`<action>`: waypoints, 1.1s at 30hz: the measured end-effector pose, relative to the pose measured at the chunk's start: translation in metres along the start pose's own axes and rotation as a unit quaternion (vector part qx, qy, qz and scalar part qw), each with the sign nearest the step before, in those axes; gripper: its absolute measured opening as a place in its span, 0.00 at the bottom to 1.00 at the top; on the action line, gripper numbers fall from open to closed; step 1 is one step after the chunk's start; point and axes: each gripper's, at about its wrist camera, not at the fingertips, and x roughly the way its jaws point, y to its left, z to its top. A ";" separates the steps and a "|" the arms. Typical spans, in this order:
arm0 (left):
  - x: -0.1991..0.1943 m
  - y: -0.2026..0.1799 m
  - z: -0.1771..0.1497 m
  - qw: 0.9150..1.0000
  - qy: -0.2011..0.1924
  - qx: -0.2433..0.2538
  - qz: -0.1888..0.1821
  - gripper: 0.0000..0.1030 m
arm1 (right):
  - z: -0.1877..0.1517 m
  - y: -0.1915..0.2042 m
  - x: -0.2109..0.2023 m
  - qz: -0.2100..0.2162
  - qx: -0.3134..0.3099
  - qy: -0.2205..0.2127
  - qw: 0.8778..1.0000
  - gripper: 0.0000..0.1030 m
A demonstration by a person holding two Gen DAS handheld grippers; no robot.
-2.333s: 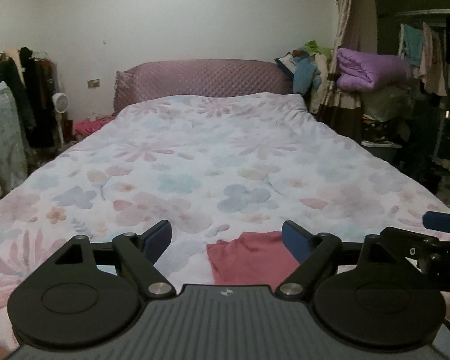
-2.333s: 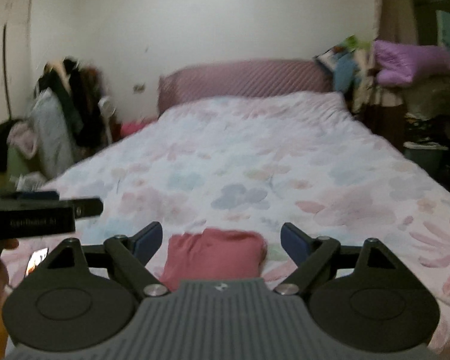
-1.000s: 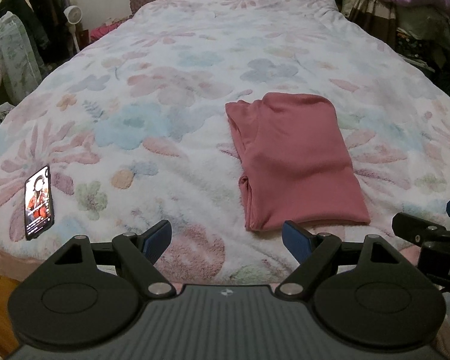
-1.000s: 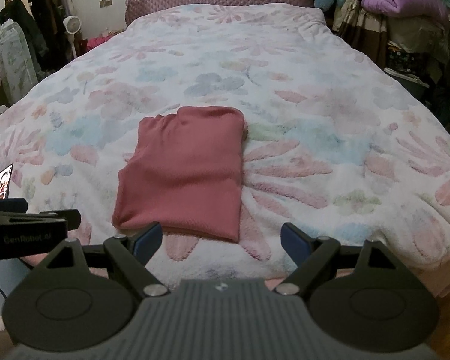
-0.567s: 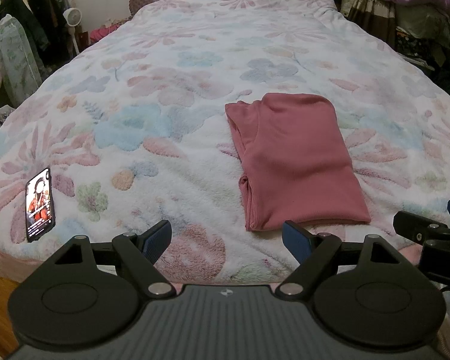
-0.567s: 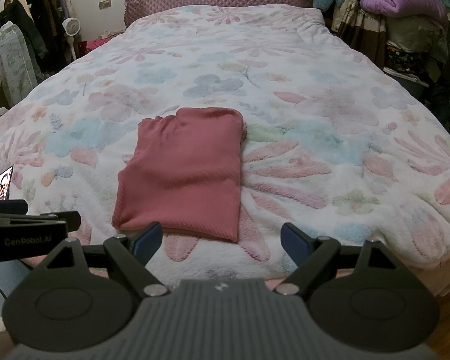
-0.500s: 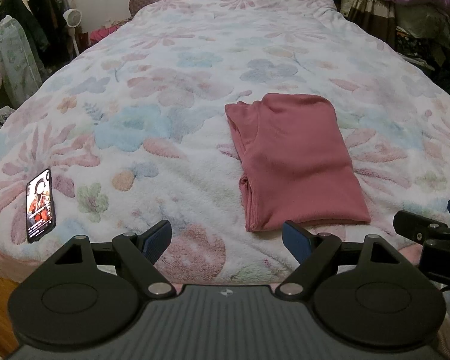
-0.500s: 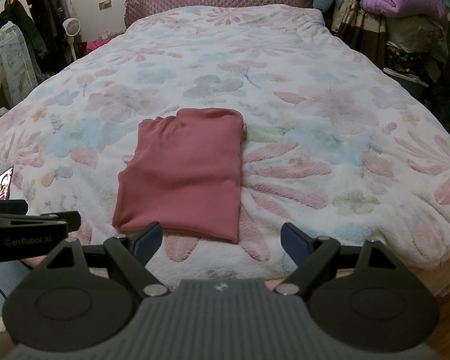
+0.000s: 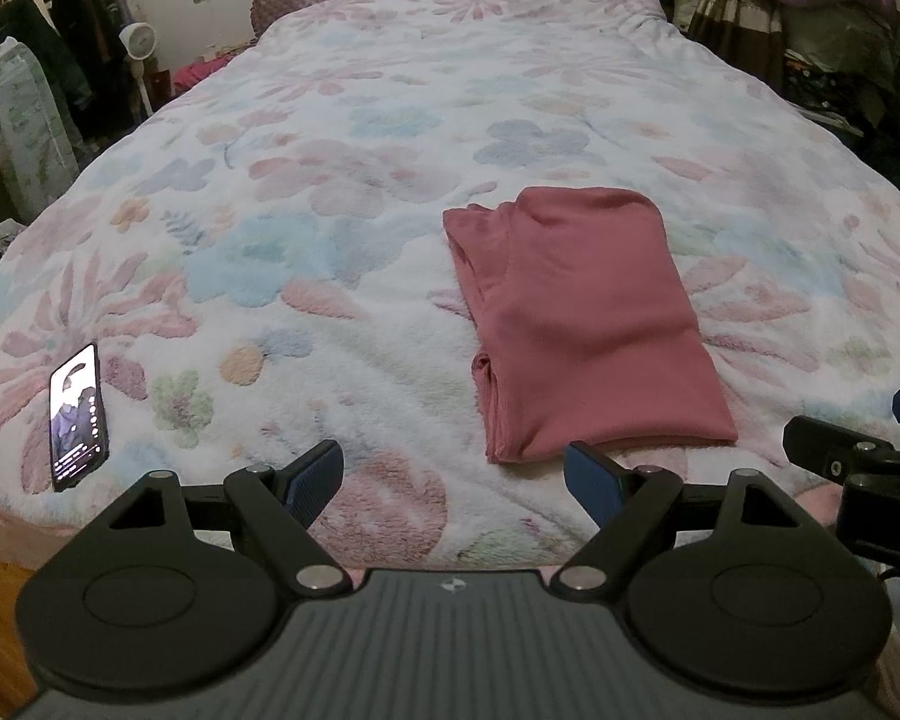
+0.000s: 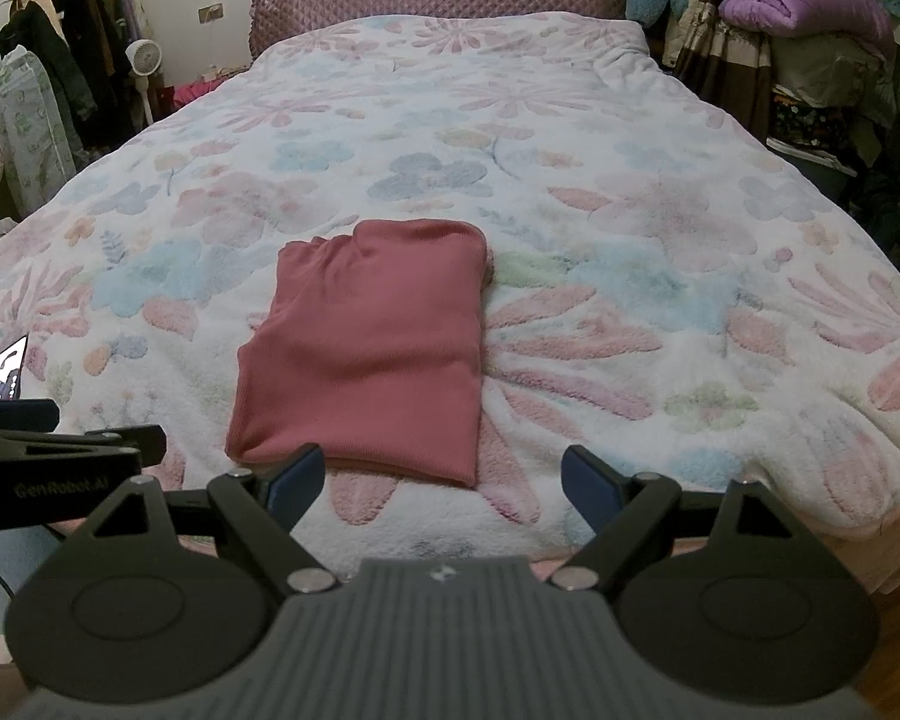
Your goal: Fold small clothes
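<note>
A dusty-red garment [image 9: 576, 324] lies folded into a flat rectangle on the floral bedspread [image 9: 354, 192], near the bed's front edge; it also shows in the right wrist view [image 10: 378, 348]. My left gripper [image 9: 453, 483] is open and empty, held just before the bed's front edge, left of the garment's near edge. My right gripper [image 10: 444, 477] is open and empty, just short of the garment's near edge. Each gripper shows at the side of the other's view.
A phone [image 9: 78, 417] with a lit screen lies on the bedspread at the front left. A clothes rack [image 10: 60, 60] and a small fan [image 10: 144, 57] stand left of the bed. Piled bedding [image 10: 804, 0] and clutter stand to the right.
Since 2.3 s ago both grippers rose and tilted down, so the whole garment came into view. Over the last second almost nothing has moved.
</note>
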 end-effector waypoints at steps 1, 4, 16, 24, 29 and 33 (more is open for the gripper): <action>0.000 0.000 0.000 1.000 0.000 0.001 0.000 0.95 | 0.000 0.000 0.000 0.000 0.000 0.000 1.000 0.80; 0.000 -0.001 0.000 1.000 -0.002 0.004 0.000 0.95 | 0.000 0.001 0.000 0.000 0.000 0.000 1.000 0.80; 0.002 -0.004 -0.002 1.000 0.001 0.009 -0.002 0.95 | 0.001 0.002 -0.004 0.006 -0.006 -0.002 1.000 0.80; 0.003 -0.006 -0.002 1.000 0.004 0.013 -0.005 0.94 | 0.000 0.001 -0.003 0.007 -0.007 -0.001 1.000 0.80; 0.003 -0.005 -0.002 1.000 0.003 0.018 -0.008 0.94 | 0.001 0.001 -0.003 0.007 -0.008 -0.001 1.000 0.80; 0.003 -0.006 -0.002 1.000 0.004 0.020 -0.008 0.95 | 0.001 0.002 -0.003 0.007 -0.009 -0.001 1.000 0.80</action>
